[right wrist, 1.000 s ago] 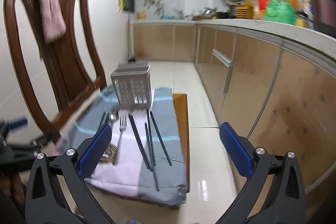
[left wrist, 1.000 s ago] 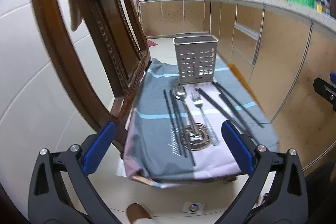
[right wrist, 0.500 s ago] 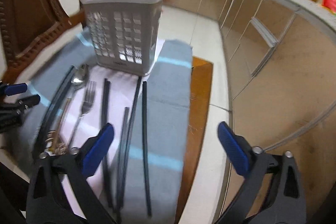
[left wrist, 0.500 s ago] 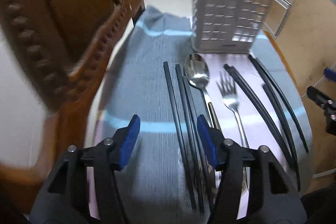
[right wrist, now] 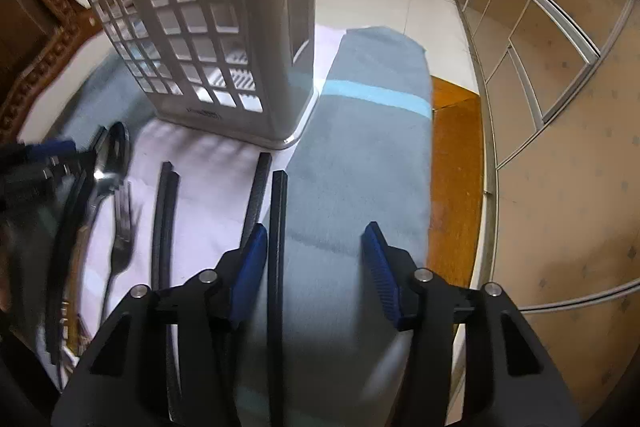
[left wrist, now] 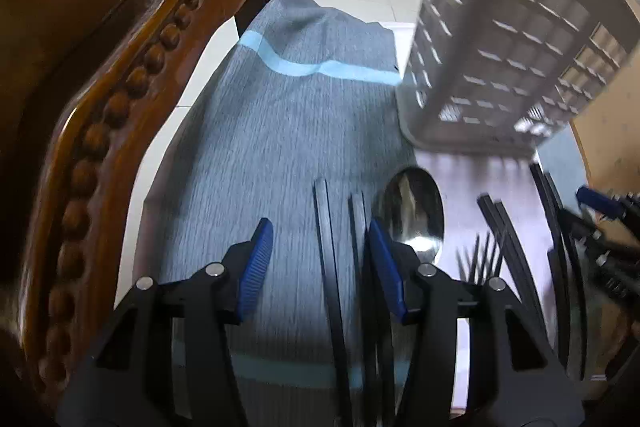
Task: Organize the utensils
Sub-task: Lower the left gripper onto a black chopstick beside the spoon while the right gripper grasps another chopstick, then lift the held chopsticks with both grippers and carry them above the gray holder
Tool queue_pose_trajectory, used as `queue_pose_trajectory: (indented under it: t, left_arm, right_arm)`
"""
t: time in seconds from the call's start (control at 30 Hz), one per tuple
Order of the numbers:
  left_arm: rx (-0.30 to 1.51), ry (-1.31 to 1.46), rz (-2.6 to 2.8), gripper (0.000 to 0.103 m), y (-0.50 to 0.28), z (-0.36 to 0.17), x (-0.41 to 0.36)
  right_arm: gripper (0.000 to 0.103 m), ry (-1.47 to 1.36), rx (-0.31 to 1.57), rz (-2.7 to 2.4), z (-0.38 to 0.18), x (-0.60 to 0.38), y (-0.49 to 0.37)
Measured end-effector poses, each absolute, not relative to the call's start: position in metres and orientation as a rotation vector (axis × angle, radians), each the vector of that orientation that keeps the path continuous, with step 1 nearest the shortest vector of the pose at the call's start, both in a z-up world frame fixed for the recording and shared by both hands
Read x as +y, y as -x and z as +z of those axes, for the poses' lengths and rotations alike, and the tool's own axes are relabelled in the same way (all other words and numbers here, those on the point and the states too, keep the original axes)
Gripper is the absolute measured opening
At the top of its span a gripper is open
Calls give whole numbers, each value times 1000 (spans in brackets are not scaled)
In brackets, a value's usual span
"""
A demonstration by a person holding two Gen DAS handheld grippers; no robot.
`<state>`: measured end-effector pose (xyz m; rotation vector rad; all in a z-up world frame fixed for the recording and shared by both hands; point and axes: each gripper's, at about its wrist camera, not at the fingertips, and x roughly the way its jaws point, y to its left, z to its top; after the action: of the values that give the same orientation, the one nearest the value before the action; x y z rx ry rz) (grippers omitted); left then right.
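Note:
Black chopsticks, a spoon (left wrist: 414,207) and a fork (left wrist: 480,255) lie on a grey-blue cloth (left wrist: 260,147) in front of a grey slotted utensil caddy (left wrist: 500,47). My left gripper (left wrist: 322,261) hangs low over the cloth, jaws closing, with one chopstick (left wrist: 328,247) between its pads, which do not touch it. My right gripper (right wrist: 316,261) is also closing, around the rightmost chopstick (right wrist: 277,227), which lies close to the left pad (right wrist: 252,263). In the right wrist view the caddy (right wrist: 208,27), the fork (right wrist: 122,219) and the spoon (right wrist: 112,155) lie to the left.
A carved wooden chair (left wrist: 100,107) crowds the left side. The cloth (right wrist: 360,167) covers a small wooden table whose bare edge (right wrist: 456,167) shows on the right, with kitchen cabinets (right wrist: 560,67) beyond. More chopsticks (right wrist: 164,219) lie between the grippers.
Both grippers have come down and forward toward the cloth, and their jaws have narrowed from wide open. Each now has a chopstick between its pads.

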<state>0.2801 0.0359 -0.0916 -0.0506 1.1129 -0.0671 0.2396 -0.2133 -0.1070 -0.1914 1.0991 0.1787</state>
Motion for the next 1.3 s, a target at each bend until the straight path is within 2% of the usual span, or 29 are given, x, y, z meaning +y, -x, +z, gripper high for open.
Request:
queue_pose_trajectory:
  t: [0.17,0.33,0.4,0.47,0.5,0.53,0.73,0.93,1.07,1.3]
  left_arm:
    - [1141,47,-62,47,-290,-95,37]
    - [1146,21,-49,45,-304,-97,34]
    - [1144,9,-48,40,-308,-97,32]
    - [1137,11,-54,24,-315,-97,30]
    - [1129,14,-64,17,-317,-97,30]
    - [1124,22,-64,15,-316,-97,31]
    - [1111,98,-109,14,-305,-91,41]
    - [983,108,-175,14,-265,-36,37]
    - [902,65,-221,14,-216,4,32]
    - [798,28,-246,14,-159,37,36]
  right_arm:
    - [50,245,1101,191,-111,-196,-252]
    - [44,275,1103,177,-111,-179,-260]
    - [37,271,1113,181,-111,-172,-265]
    - [18,250,1127,202,-110,-164,-271]
    - [13,239,1133,213,-109,-162,-272]
    - [8,226,1136,222,-108,-159,-274]
    - [7,117,1119,235,-96,-160,-272]
    - [7,17,947,248,-32,-170,-239]
    - [7,2,851,247,8,-184,-186]
    - [7,-52,735,227,52,-214,-101]
